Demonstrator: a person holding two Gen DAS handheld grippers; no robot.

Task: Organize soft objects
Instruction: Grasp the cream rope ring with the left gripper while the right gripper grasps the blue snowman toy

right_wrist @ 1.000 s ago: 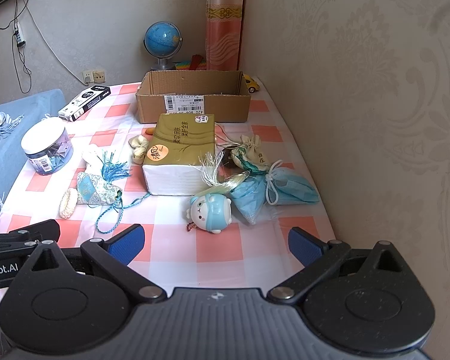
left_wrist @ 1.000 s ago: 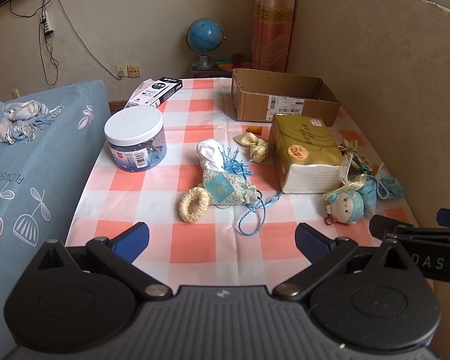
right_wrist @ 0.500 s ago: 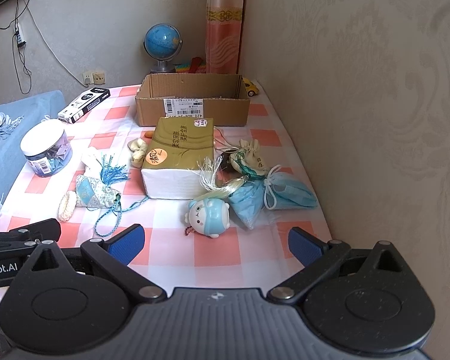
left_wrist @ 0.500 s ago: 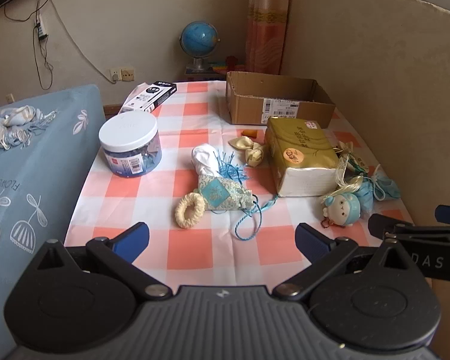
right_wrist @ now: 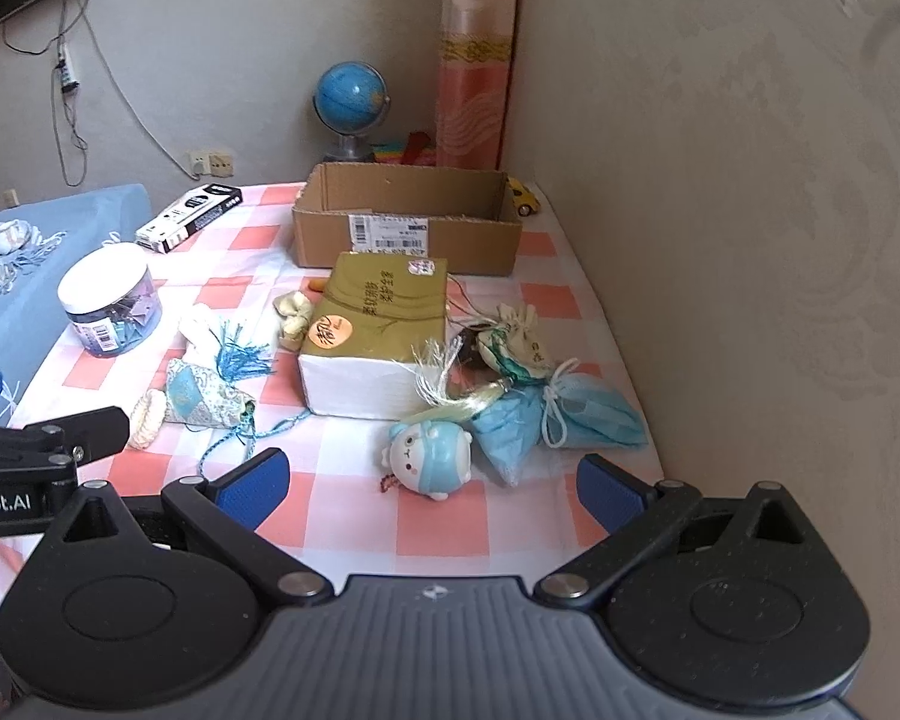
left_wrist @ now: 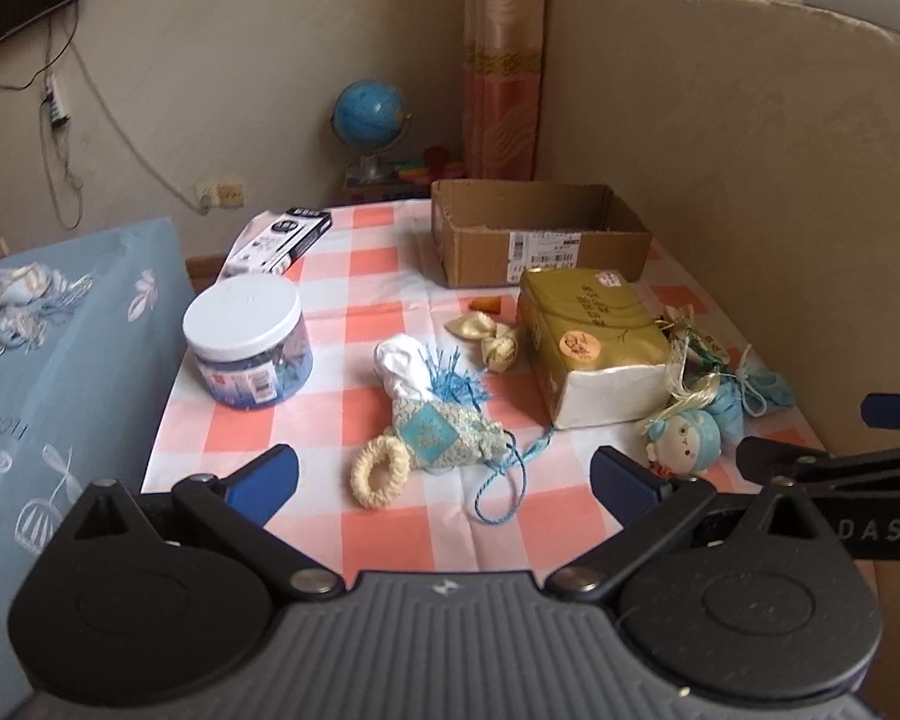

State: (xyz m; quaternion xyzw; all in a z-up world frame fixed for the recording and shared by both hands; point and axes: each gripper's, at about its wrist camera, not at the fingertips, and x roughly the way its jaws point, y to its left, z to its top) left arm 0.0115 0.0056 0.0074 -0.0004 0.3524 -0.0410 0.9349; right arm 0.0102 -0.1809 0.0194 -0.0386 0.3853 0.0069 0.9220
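Note:
Soft things lie on the checked table. A blue patterned sachet (left_wrist: 447,435) with a tassel lies mid-table beside a cream scrunchie (left_wrist: 381,471) and a white cloth (left_wrist: 405,363). A blue plush doll (right_wrist: 432,456), blue drawstring pouches (right_wrist: 588,414) and a cream sachet (right_wrist: 516,342) lie at the right. A cream bow (left_wrist: 492,339) lies by the tissue pack (left_wrist: 594,342). An open cardboard box (left_wrist: 537,234) stands at the back. My left gripper (left_wrist: 441,480) and right gripper (right_wrist: 429,483) are open, empty, above the near edge.
A plastic jar (left_wrist: 246,342) with a white lid stands at the left. A black-and-white carton (left_wrist: 279,237) lies behind it. A blue sofa (left_wrist: 48,396) borders the left side, a wall (right_wrist: 750,240) the right. A globe (left_wrist: 369,114) stands behind the table.
Both grippers have drawn back and tilted up a little, so the table objects sit farther away in view. Both stay open and nothing on the table has moved.

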